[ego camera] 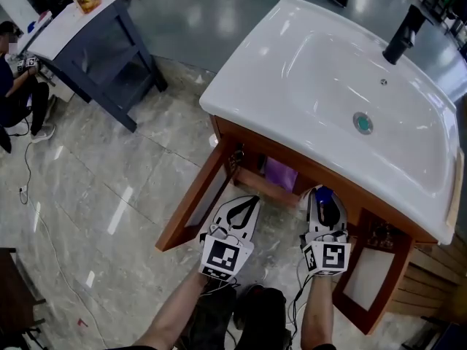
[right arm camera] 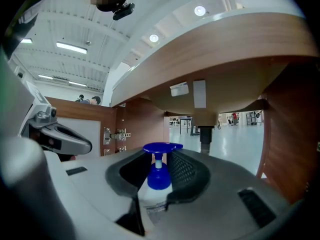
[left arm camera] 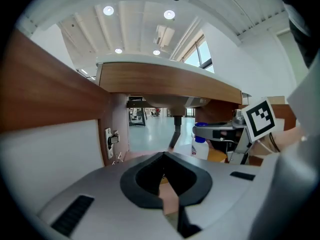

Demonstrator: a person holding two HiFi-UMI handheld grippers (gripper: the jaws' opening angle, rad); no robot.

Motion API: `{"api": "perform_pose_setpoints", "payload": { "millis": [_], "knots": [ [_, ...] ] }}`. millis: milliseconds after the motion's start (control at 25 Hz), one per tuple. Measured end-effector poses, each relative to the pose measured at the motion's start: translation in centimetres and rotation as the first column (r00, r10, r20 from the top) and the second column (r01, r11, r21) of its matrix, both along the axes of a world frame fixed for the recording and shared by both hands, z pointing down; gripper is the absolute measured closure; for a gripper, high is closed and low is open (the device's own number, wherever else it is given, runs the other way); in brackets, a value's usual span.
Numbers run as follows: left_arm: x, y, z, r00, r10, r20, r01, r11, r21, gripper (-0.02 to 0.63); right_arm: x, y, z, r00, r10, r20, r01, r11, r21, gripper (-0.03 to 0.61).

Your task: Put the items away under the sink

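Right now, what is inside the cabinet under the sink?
A purple item sits inside the cabinet, and the drain pipe hangs from above. The sink covers the rest from the head view, so other contents cannot be told.

Light: bright, from round white ceiling lamps.
Glare: pale streaks on the shiny grey stone floor; the smooth white sink gleams.
Shadow: dim under the sink.
Edges: both gripper views bend, with black corners.
Blur: nearest parts look soft.
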State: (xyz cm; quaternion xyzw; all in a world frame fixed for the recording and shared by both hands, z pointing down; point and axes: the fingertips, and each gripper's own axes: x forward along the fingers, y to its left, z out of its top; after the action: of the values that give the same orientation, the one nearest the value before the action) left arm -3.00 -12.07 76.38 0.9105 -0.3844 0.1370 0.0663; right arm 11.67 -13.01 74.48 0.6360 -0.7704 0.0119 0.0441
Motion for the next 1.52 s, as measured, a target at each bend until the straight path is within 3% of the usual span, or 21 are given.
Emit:
{"api": "perform_pose_setpoints", "payload": {
  "millis": [880, 1320, 1400, 1520],
  "knots": [
    [0.2, -1.5, 2.2, 1.000, -0.014, -0.027, 0.015, 0.999, 0.043, 0.607, 0.5, -3.5, 1.1, 1.000, -0.003, 0.022, 0.001, 0.997, 0.077, 0.466],
    [1.0, -1.7, 2.4, 1.000, -0.001, -0.021, 0.003, 0.999, 0.053, 0.607, 0.7, -3.5, 1.4, 1.000, -0.004, 0.018, 0.002, 0.997, 0.071, 0.465],
    [1.1, -1.6, 2.5, 1.000, 0.002, -0.019, -0.001, 0.999, 0.052, 0.607, 0.7, -3.4, 1.6, 1.000, -0.014, 0.018, 0.012, 0.998, 0.064, 0.448],
    [1.1, -1.4, 2.6, 1.000, 0.001, -0.013, 0.000, 0.999, 0.050, 0.607, 0.4, -3.0, 1.9, 0.998, -0.057, 0.029, 0.055, 0.997, 0.051, 0.372]
  ]
}}
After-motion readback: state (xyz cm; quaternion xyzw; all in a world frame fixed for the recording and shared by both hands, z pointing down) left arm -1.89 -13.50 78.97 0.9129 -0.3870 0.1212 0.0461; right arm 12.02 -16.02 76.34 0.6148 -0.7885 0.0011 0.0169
